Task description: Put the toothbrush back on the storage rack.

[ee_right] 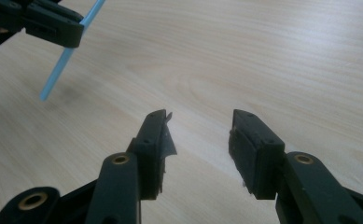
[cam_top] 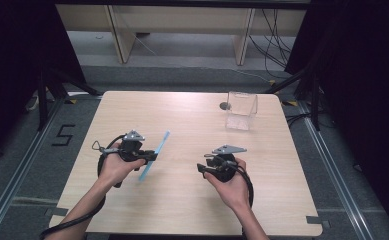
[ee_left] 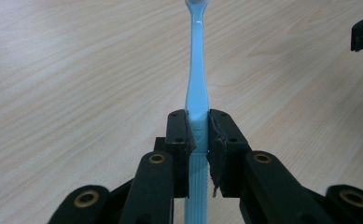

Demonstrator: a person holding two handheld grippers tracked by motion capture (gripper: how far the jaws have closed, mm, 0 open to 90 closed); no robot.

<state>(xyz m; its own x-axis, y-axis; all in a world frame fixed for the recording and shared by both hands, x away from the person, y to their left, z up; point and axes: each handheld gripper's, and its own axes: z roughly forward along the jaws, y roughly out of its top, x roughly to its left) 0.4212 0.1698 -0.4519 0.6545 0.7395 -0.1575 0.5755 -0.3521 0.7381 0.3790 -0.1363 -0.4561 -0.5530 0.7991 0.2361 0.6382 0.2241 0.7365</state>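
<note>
A light blue toothbrush [cam_top: 155, 154] is lifted off the wooden table [cam_top: 192, 125], slanting up to the right in the high view. My left gripper [cam_top: 151, 156] is shut on its handle [ee_left: 197, 135], with the white bristle head [ee_left: 197, 3] pointing away along the jaws. My right gripper [cam_top: 202, 169] sits at the table's front right, open, with nothing between its fingers [ee_right: 249, 149]. In the right gripper view the left gripper [ee_right: 72, 35] and the toothbrush handle end [ee_right: 55, 77] hang over the table at the upper left.
A clear plastic box [cam_top: 241, 110] stands open-topped at the table's far right, beside a small round hole [cam_top: 225, 106] in the tabletop. Black curtains and floor rails flank the table. Cables trail from both grippers over the front edge.
</note>
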